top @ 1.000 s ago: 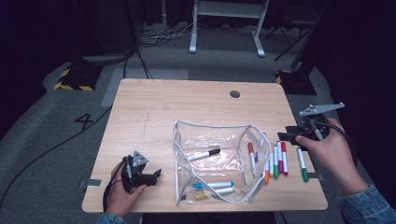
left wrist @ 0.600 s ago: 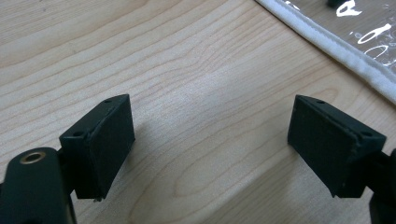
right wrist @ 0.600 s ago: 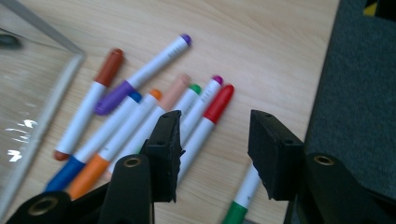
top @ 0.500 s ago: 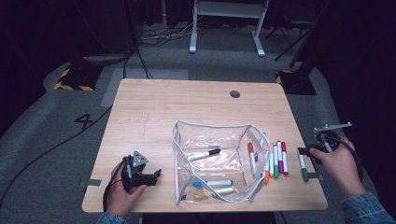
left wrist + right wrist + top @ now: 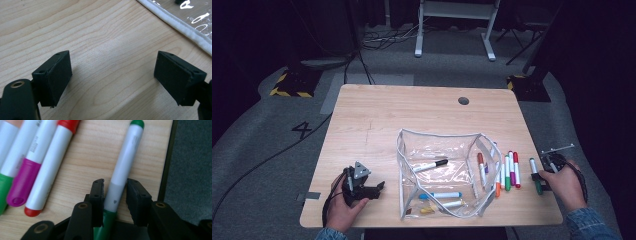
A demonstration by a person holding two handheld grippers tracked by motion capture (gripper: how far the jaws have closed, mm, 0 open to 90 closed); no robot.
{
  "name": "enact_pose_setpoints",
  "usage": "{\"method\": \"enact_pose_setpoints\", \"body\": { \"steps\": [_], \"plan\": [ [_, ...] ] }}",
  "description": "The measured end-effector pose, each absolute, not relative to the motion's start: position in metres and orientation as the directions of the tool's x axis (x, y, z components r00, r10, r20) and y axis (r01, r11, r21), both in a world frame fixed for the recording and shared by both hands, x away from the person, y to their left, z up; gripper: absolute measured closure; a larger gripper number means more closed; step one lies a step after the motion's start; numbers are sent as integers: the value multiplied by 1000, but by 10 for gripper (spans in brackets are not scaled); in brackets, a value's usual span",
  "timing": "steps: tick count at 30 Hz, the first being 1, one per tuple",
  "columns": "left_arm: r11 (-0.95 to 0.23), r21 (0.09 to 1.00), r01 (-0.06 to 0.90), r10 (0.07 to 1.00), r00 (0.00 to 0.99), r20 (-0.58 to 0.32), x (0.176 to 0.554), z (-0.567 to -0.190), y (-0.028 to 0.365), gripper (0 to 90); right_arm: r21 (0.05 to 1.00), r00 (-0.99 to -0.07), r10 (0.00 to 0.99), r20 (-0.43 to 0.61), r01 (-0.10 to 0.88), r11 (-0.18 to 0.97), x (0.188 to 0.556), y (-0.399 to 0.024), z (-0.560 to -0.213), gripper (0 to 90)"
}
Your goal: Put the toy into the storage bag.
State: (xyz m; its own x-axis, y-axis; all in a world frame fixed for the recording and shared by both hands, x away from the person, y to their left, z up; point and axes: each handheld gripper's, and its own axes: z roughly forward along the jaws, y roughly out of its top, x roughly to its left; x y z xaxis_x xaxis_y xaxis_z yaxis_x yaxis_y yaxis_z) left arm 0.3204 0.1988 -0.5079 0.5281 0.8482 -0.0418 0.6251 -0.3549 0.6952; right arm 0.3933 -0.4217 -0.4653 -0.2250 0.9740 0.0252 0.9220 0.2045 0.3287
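Note:
A green-capped white marker (image 5: 536, 175) (image 5: 127, 157) lies by the table's right edge. My right gripper (image 5: 542, 176) (image 5: 115, 192) is low over it, and its jaws have just been closing. They flank the marker's barrel with only slivers of gap, and the marker still rests on the wood. My left gripper (image 5: 379, 187) (image 5: 112, 75) rests open on the table at the front left, holding nothing. A clear zip pouch (image 5: 437, 134) lies in the middle, its white edge (image 5: 185, 27) near the left gripper. Inside it are a black marker (image 5: 430, 165) and a blue marker (image 5: 440, 195).
Several markers lie in a row (image 5: 507, 172) between the pouch and the green one, among them a red marker (image 5: 50, 165) and a magenta marker (image 5: 27, 170). The table's right edge (image 5: 167, 170) drops to grey carpet just beside my right gripper.
My right hand has come down and toward the front at the table's right edge, and its jaws now straddle the green marker. The left hand has kept still.

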Motion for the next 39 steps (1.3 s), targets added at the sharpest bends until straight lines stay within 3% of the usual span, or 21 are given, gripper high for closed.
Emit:
{"method": "enact_pose_setpoints", "body": {
  "steps": [3,8,15,26,39],
  "plan": [
    [-355,695,625,848,528,-42,320,-508,199,150,310,-208,978,22,931,191,394,-419,-464,771],
    [-355,695,625,848,528,-42,320,-508,199,150,319,-207,978,26,929,188,394,-418,-459,774],
    [-358,695,624,848,529,-39,320,-508,199,150,386,-246,968,54,899,207,391,-415,-424,773],
    [-355,695,625,848,528,-42,320,-508,199,150,491,-383,921,70,817,303,385,-385,-359,773],
    [-361,695,622,850,526,-29,320,-508,198,150,548,-567,822,45,702,454,374,-316,-299,773]
  ]
}}
